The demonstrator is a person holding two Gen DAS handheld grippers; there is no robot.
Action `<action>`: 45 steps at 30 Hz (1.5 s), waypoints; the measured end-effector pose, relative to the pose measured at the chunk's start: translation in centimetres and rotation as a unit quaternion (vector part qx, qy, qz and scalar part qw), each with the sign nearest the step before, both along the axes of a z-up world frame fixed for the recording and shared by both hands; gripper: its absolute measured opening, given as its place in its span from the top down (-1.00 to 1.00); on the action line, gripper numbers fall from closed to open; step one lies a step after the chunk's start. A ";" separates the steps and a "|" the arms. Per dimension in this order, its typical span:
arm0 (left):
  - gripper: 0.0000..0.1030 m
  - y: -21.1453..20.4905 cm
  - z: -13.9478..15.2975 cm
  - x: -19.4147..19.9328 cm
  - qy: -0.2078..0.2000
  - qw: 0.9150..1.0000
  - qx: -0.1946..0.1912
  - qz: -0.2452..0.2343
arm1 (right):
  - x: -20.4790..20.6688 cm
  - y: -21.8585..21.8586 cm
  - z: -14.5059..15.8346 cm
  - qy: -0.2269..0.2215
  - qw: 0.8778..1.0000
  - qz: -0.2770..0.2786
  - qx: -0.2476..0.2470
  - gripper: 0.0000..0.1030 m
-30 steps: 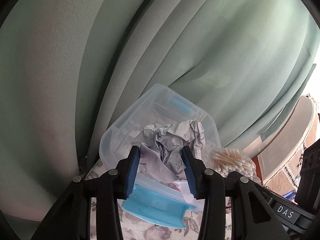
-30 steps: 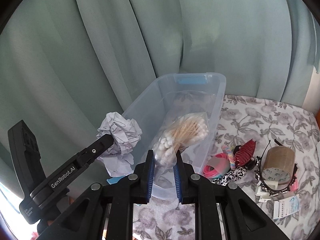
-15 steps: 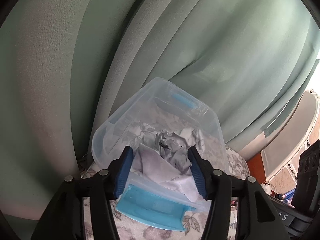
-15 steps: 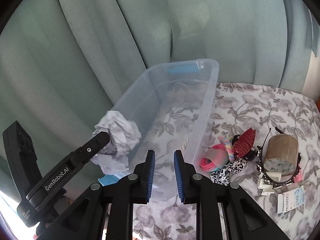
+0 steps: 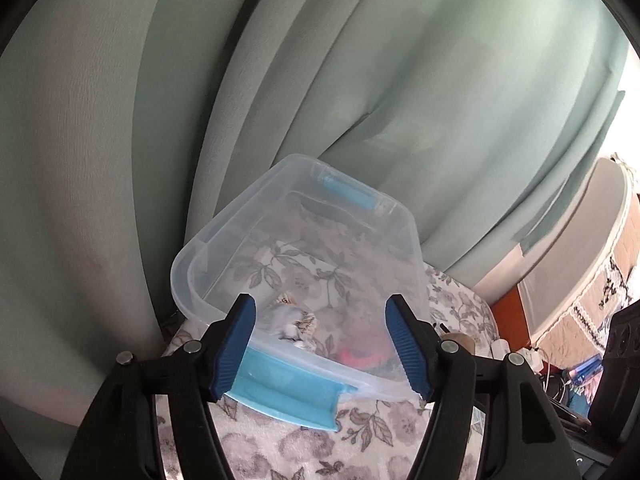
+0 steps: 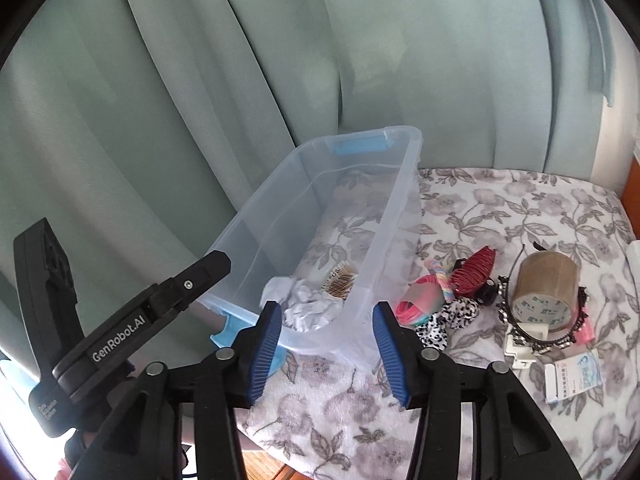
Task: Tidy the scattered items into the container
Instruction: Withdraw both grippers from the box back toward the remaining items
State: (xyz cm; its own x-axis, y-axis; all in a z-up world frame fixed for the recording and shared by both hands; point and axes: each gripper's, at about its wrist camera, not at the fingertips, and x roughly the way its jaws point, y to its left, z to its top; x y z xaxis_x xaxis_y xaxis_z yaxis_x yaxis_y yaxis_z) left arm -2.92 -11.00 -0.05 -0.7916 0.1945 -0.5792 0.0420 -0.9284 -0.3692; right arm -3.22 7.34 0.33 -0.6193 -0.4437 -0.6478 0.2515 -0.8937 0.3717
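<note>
Clear plastic container [image 6: 352, 216] with blue handles sits on a flower-patterned cloth [image 6: 520, 208], its far end against a grey-green curtain [image 6: 240, 60]. Inside the container, at its near end, lie a crumpled ball of paper [image 6: 308, 304] and a packet of cotton swabs [image 6: 340, 280], touching each other.

Right gripper [image 6: 326, 350] hangs just in front of the container's near end. Its blue-padded jaws have just been opening and now stand spread, with nothing between them.

Left gripper [image 5: 322, 346] also hangs at the container's near end, over the near blue handle [image 5: 284, 392]. Its jaws have just been opening too and stand wide apart, empty.

Just to the right of the container, on the cloth, a heap of small things remains outside it: a pink hair band [image 6: 418, 306], a dark red hair claw [image 6: 476, 272], a black-and-white spotted scrunchie [image 6: 448, 318], a roll of brown packing tape [image 6: 546, 286] and a small white and blue packet [image 6: 574, 374].
</note>
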 end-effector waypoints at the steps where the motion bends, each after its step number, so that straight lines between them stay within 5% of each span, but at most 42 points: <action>1: -0.34 0.2 0.3 0.4 0.003 1.000 -0.003 -0.001 | 0.4 0.3 0.2 0.003 1.000 -0.003 -0.001 -0.10; 12: -0.51 4.4 3.9 3.3 0.038 0.998 -0.049 -0.028 | 4.4 5.6 2.5 0.031 0.997 -0.052 -0.036 -0.40; 22: -0.51 8.5 4.4 5.5 0.045 0.994 -0.076 -0.060 | 9.0 11.8 2.3 0.081 0.988 -0.125 -0.048 -1.00; 29: -0.51 11.7 3.4 6.0 0.034 0.991 -0.096 -0.082 | 11.2 16.8 1.2 0.101 0.972 -0.213 -0.017 -1.00; 45: -0.51 17.3 -4.1 3.7 -0.070 0.979 -0.128 -0.146 | 9.7 19.8 -7.1 -0.021 0.977 -0.211 -0.001 -0.89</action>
State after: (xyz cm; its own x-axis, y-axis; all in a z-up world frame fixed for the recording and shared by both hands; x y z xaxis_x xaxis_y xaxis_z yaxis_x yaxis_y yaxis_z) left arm 0.83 6.28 -4.16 -0.6340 0.2349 -0.7368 -0.2053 -0.9697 -0.1326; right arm 6.53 27.18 -6.77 -0.7197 -0.1557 -0.6766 -0.1546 -0.9141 0.3748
